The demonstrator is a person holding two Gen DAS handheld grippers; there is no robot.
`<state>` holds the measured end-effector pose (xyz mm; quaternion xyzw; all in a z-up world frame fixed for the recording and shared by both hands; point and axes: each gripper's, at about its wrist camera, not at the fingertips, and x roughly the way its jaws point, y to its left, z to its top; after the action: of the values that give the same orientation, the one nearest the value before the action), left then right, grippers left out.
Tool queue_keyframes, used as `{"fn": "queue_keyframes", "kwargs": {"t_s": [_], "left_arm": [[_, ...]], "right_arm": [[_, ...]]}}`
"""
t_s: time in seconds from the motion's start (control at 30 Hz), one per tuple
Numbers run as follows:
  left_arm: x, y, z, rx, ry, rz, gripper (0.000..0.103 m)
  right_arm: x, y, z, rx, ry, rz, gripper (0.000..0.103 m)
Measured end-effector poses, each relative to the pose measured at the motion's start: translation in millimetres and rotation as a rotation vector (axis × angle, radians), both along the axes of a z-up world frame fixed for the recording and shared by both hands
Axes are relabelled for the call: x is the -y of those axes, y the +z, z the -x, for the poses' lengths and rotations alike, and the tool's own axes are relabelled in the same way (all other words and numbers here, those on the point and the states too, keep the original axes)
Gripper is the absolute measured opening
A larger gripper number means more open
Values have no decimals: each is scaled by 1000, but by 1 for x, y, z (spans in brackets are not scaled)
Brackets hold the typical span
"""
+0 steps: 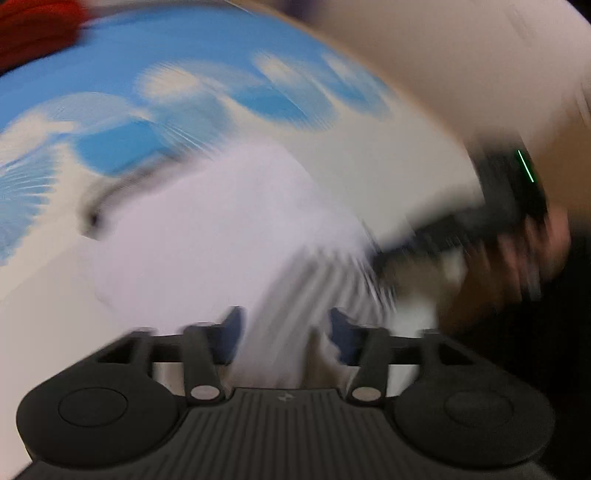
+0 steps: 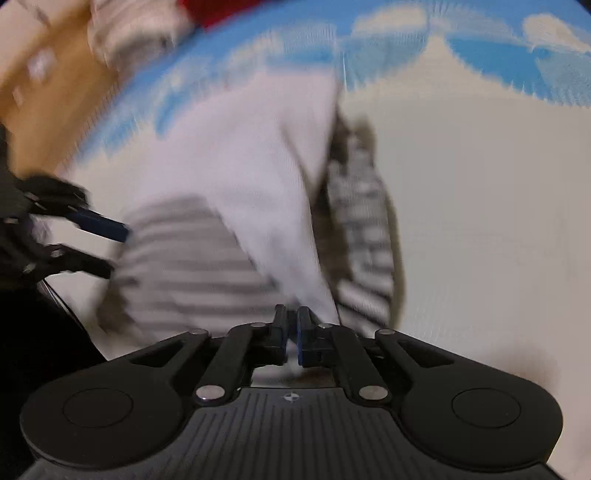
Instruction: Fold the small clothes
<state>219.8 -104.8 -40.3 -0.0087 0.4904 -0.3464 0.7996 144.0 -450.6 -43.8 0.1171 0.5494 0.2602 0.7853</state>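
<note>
A small white garment point(image 1: 207, 236) with grey-striped parts point(image 2: 184, 258) lies on a cream and blue patterned cover point(image 1: 229, 48). Both views are motion-blurred. My left gripper point(image 1: 284, 328) has its jaws apart with a striped fold of the garment between them; it also shows at the left of the right wrist view point(image 2: 110, 247), jaws apart. My right gripper point(image 2: 291, 332) is shut on the garment's white edge, and appears blurred at the right of the left wrist view point(image 1: 406, 251). A striped sleeve point(image 2: 362, 229) hangs to the right.
A red cloth point(image 1: 33, 26) lies at the far edge of the cover, also seen in the right wrist view point(image 2: 221, 11). A brown cardboard box point(image 2: 48, 92) with a pale striped cloth point(image 2: 136, 29) stands at the left. Bare cream cover point(image 2: 480, 221) spreads to the right.
</note>
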Motion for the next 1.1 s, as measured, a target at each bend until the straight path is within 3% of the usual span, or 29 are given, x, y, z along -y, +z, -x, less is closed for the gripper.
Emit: {"fn": "queue_keyframes", "kwargs": {"t_s": [0.03, 0.1, 0.13, 0.23, 0.3, 0.43, 0.57, 0.63, 0.7, 0.73, 0.83, 0.93, 1.1], "left_arm": [[-14, 1, -11, 11, 138, 14, 91], [-37, -7, -29, -26, 357, 21, 92], [-49, -17, -38, -90, 453, 31, 92], [-67, -49, -53, -282, 585, 54, 92], [-69, -63, -59, -347, 590, 57, 92], [-70, -82, -72, -387, 564, 85, 99], [-67, -93, -85, -411, 551, 109, 101], [-59, -95, -89, -397, 516, 125, 94], [-52, -93, -93, -362, 485, 118, 82], [-50, -90, -93, -342, 473, 113, 70], [-48, -70, -98, -266, 438, 98, 47], [-53, -34, -101, -101, 392, 96, 44], [-83, 11, -105, 82, 413, 125, 45]], "right_arm": [[5, 6, -2, 23, -37, -40, 46], [14, 13, -10, 56, -139, -84, 75], [16, 15, -13, 71, -174, -84, 81], [14, 13, -27, 69, -223, -63, 80], [4, 4, -41, 43, -223, -34, 80], [-13, -18, -56, -37, -197, 46, 80], [-17, -34, -70, -91, -203, 45, 86], [-18, -37, -76, -94, -208, 23, 82], [-22, -37, -79, -101, -200, -15, 60], [-24, -35, -80, -96, -189, -35, 39], [-33, -23, -83, -41, -163, -48, 20], [-38, -6, -87, 52, -167, -58, 17], [-49, 23, -98, 208, -218, -170, 17]]}}
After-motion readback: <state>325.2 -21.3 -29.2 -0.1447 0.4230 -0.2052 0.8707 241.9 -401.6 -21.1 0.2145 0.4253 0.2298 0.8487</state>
